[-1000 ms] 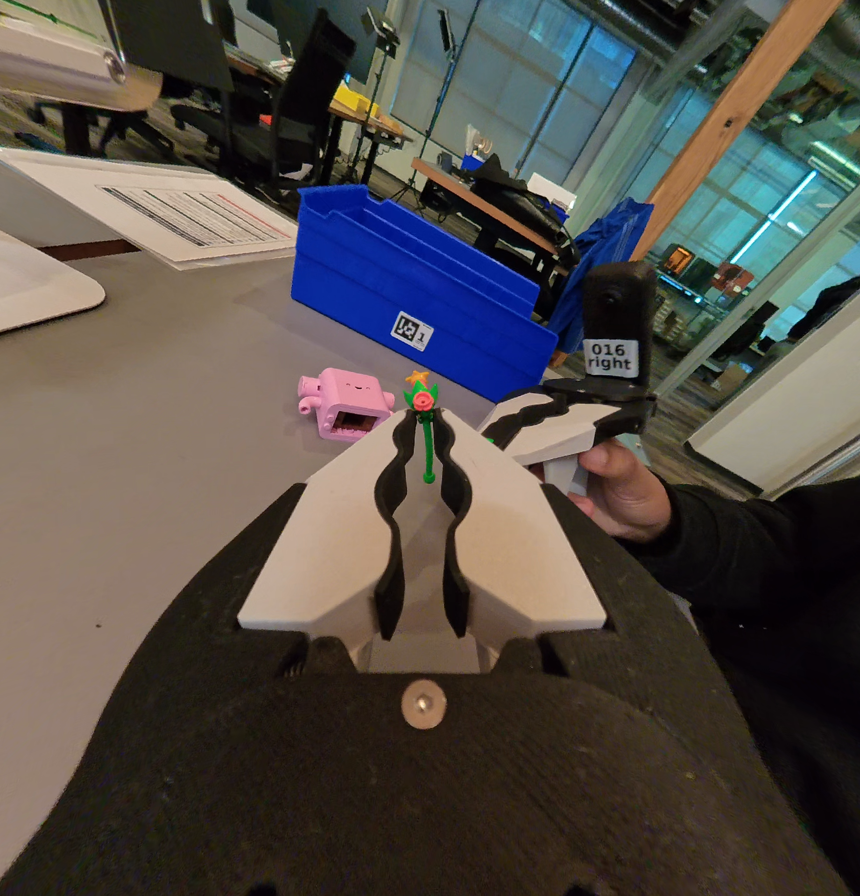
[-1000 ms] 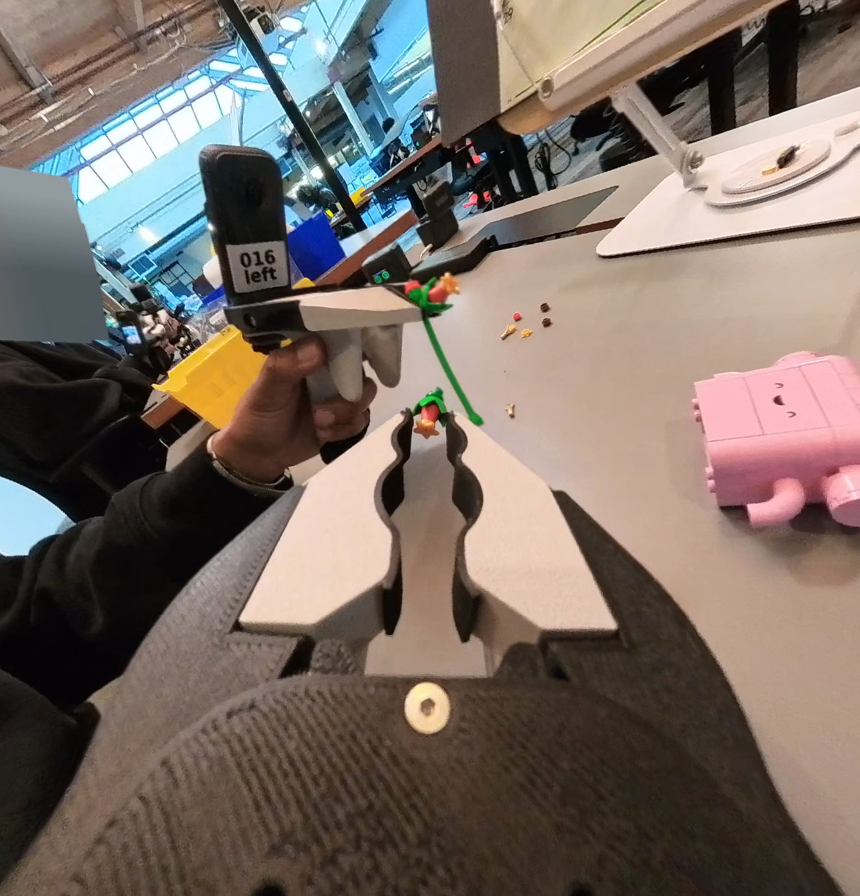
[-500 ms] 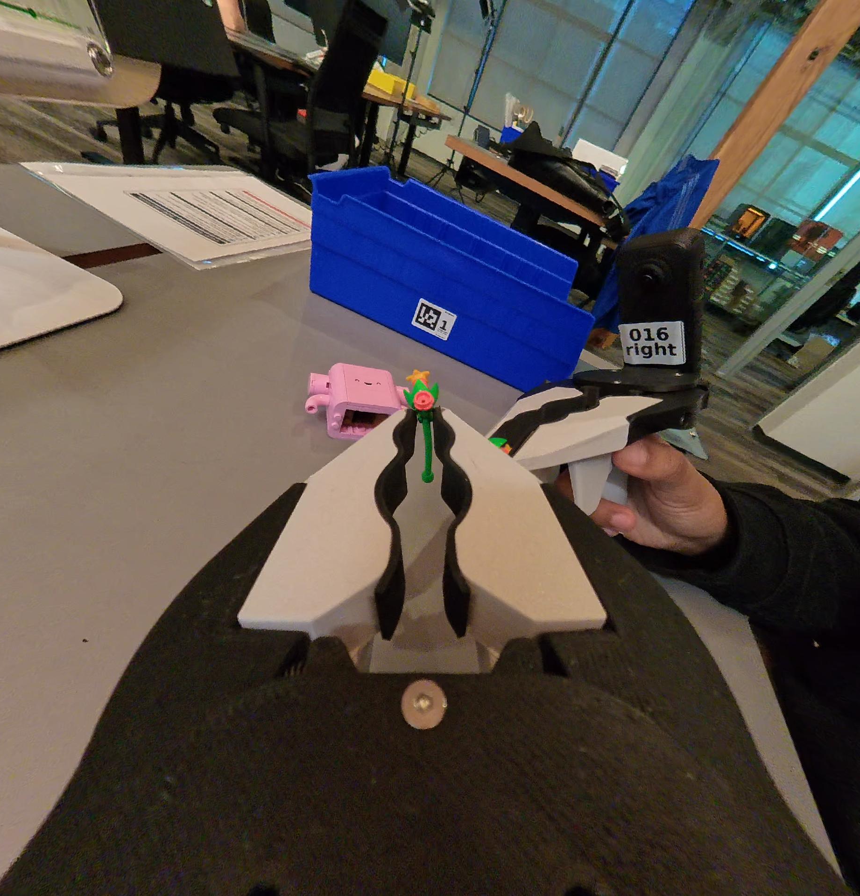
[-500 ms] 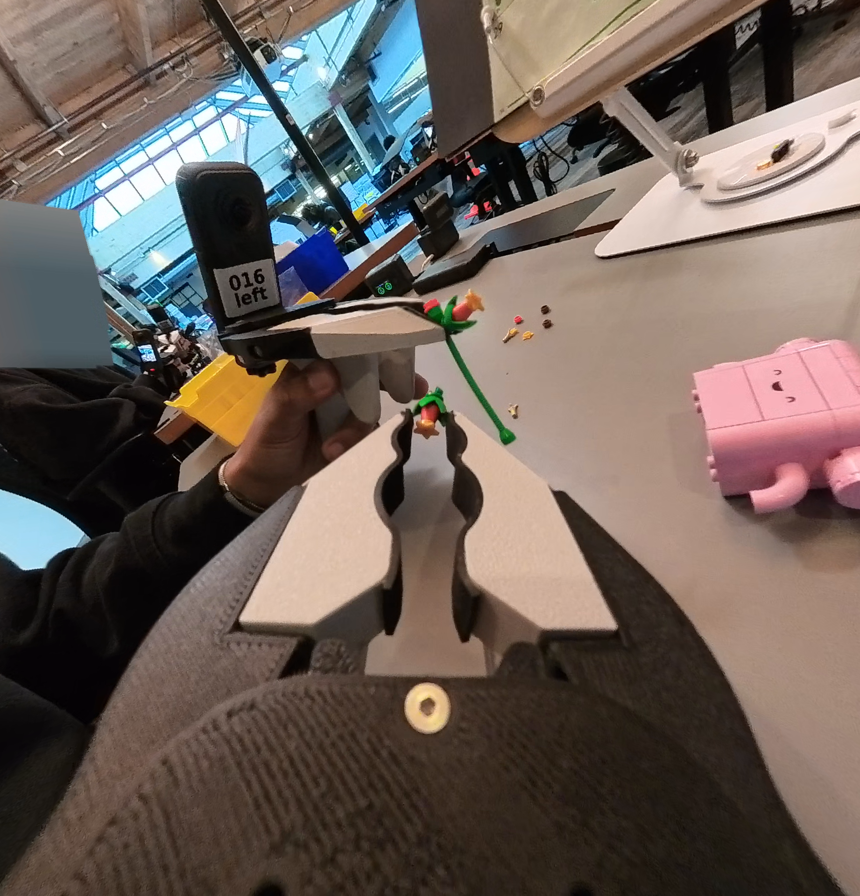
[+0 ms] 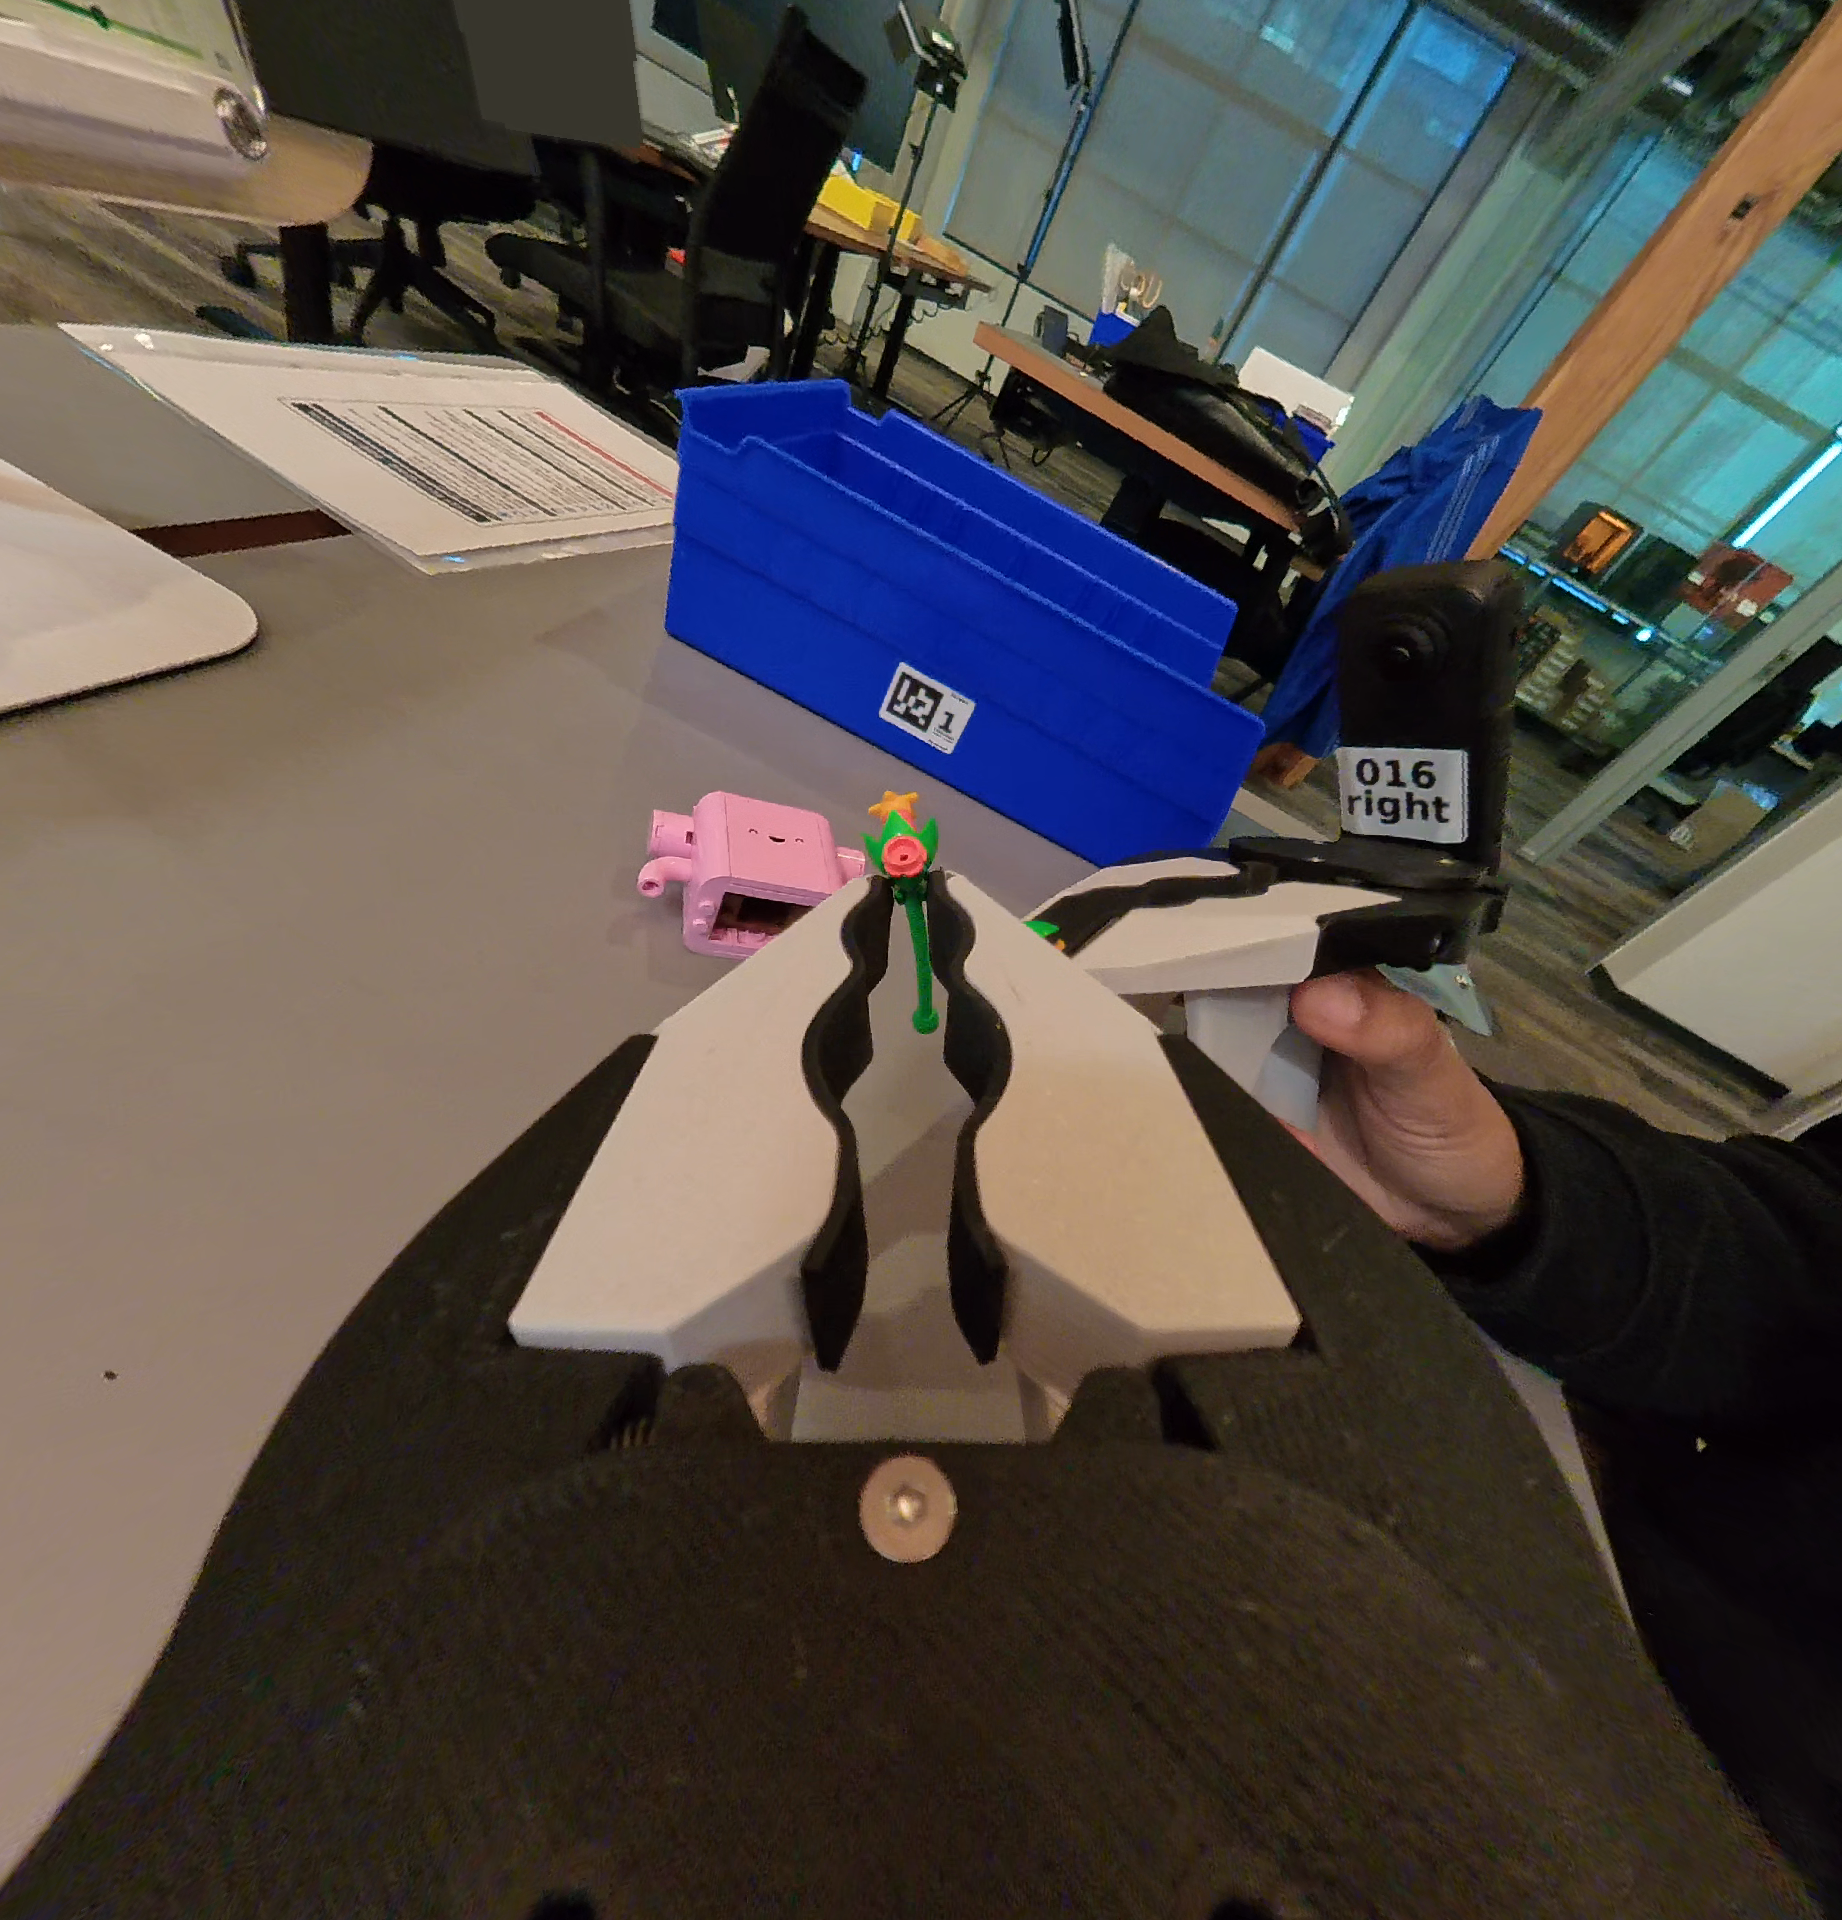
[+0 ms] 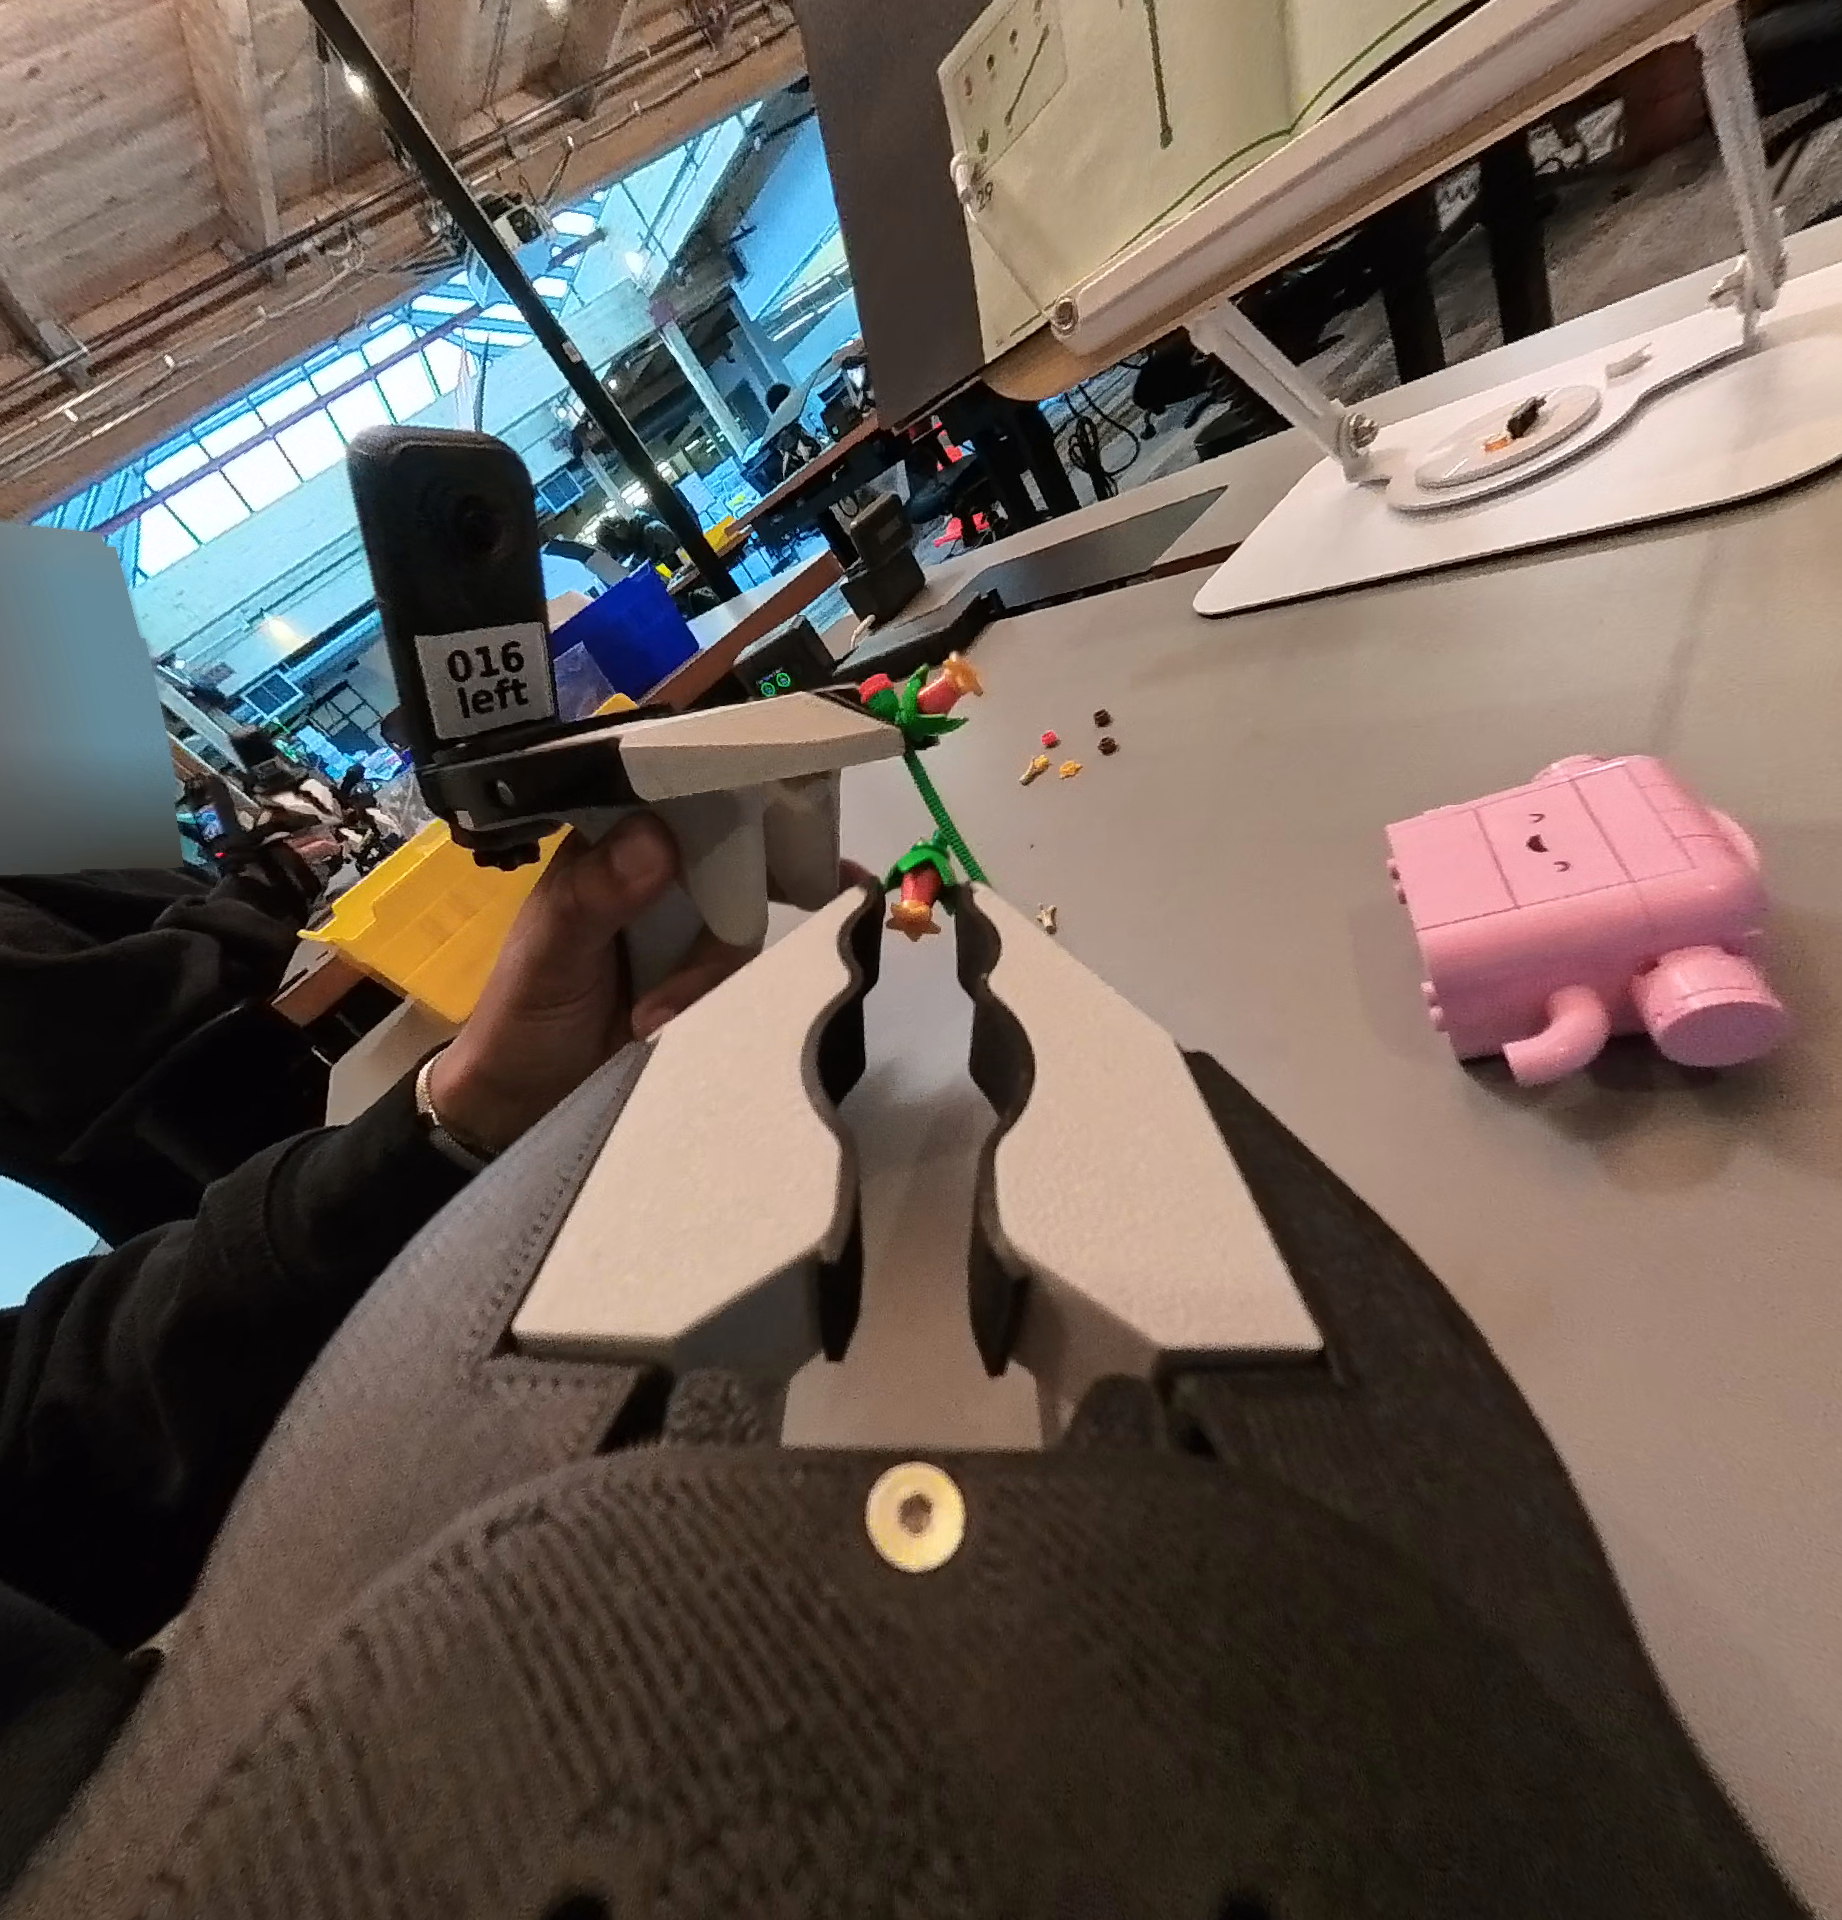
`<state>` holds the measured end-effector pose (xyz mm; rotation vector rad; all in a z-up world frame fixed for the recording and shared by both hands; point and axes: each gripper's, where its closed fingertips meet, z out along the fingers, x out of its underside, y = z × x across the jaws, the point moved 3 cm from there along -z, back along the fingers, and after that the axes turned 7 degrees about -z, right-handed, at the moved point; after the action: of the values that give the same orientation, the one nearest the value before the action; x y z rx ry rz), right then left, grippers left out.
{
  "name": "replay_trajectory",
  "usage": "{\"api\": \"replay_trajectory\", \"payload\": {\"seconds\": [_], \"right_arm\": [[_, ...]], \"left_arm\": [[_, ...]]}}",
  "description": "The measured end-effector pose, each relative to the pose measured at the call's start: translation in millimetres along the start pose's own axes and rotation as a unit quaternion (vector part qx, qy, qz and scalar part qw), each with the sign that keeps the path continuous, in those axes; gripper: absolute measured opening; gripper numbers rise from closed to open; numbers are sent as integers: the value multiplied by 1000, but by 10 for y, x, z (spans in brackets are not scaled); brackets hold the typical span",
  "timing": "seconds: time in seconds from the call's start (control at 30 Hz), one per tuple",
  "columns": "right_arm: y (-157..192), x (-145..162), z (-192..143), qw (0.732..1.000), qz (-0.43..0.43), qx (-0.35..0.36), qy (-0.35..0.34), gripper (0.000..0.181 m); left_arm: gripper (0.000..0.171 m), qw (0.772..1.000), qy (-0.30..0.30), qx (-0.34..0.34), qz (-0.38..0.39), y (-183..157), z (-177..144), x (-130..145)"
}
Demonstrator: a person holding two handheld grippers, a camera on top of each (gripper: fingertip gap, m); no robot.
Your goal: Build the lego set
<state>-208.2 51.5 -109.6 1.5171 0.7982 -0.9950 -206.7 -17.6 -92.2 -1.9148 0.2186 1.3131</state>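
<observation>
Two grippers engaged: left gripper [image 5: 904,883] pinches a long-stemmed green plastic flower [image 5: 909,904] at fingertips; right gripper [image 6: 922,902] pinches a short green-leaved flower piece [image 6: 919,885] at fingertips

In the right wrist view the left hand-held gripper [image 6: 901,727] is drifting toward 3 o'clock and rising, its stemmed flower [image 6: 922,717] now crossing just above the right hand-held gripper's [image 6: 922,899] small flower [image 6: 917,894].

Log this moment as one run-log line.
left claw: shut on stemmed flower | right claw: shut on small flower | pink build: on table, untouched
</observation>
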Motion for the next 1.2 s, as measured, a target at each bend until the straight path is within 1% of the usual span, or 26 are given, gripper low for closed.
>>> {"api": "replay_trajectory", "payload": {"seconds": [0.4,0.57,0.73,0.87,1.03,1.2], "right_arm": [[21,-5,4,1000,5,-15,-3,12],[13,-3,7,1000,4,-9,-2,12],[-11,-16,5,1000,1,6,-9,12],[4,-22,12,1000,3,3,-14,12],[-2,3,25,1000,21,-2,-9,12],[-59,-1,5,998,59,-2,-22,12]], "left_arm": [[4,1000,3,4,-3,12,17,30],[4,1000,0,5,-9,16,11,22],[4,999,-10,10,-33,33,-8,-6],[4,999,-1,12,-36,29,18,24],[4,999,2,21,-34,-29,76,55],[4,999,-3,26,-33,-76,114,63]]}}
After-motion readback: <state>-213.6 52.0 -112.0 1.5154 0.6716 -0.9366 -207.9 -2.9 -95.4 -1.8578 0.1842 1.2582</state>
